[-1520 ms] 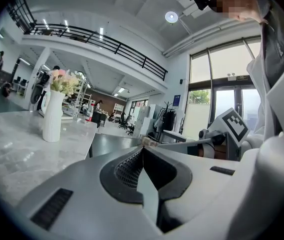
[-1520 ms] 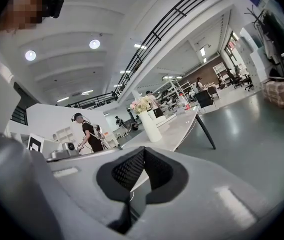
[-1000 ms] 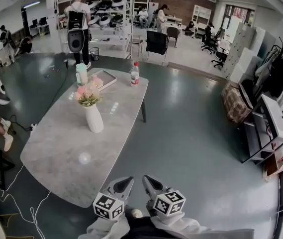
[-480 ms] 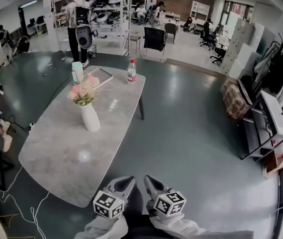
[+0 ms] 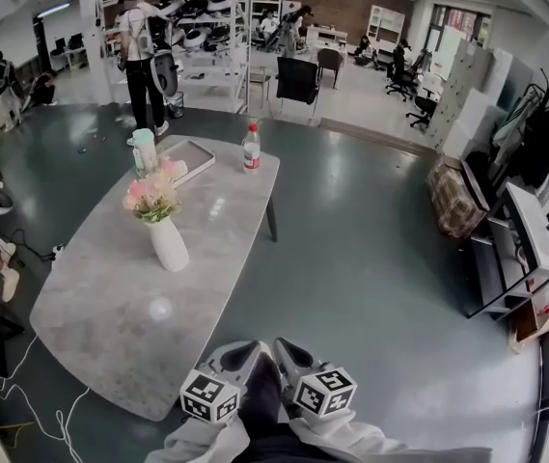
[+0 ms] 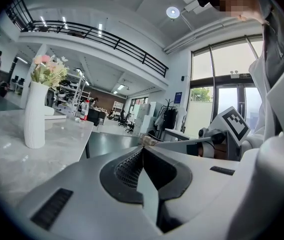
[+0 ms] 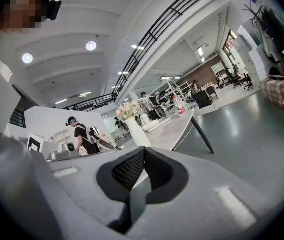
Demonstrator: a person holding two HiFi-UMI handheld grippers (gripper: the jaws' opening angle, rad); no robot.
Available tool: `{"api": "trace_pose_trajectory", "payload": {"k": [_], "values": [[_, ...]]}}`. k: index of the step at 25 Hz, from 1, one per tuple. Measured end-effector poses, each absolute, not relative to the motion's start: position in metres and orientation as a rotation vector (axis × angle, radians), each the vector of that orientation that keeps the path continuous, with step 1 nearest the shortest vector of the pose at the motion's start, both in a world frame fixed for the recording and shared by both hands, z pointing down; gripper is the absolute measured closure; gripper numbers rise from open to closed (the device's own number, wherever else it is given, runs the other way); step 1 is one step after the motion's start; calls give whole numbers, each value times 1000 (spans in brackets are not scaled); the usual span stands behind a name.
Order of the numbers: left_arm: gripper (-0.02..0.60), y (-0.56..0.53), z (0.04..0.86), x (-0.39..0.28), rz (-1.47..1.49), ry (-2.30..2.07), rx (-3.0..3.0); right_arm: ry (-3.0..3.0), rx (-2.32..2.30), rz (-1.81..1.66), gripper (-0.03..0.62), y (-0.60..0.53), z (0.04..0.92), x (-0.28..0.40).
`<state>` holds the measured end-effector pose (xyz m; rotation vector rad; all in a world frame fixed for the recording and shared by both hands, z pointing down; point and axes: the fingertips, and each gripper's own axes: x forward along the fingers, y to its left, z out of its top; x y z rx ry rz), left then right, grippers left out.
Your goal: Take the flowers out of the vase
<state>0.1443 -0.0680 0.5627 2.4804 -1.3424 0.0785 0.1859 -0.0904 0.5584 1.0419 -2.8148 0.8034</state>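
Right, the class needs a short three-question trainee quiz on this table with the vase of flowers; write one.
1. Where are the flowers? A in the vase; B on the floor; C in a tool.
2. True or false: the left tool and right tool are both shut and empty.
3. Which stands nearer the tools on the table: vase or bottle?
Key: 1 A; 2 true; 3 vase.
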Motion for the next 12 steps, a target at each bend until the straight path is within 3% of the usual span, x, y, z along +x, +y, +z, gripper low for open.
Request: {"api": "trace_pose_trajectory", "payload": {"k": [12], "values": [[578, -190, 548, 93, 13, -1455, 2436, -2845, 886, 736, 595, -205, 538, 133]]}}
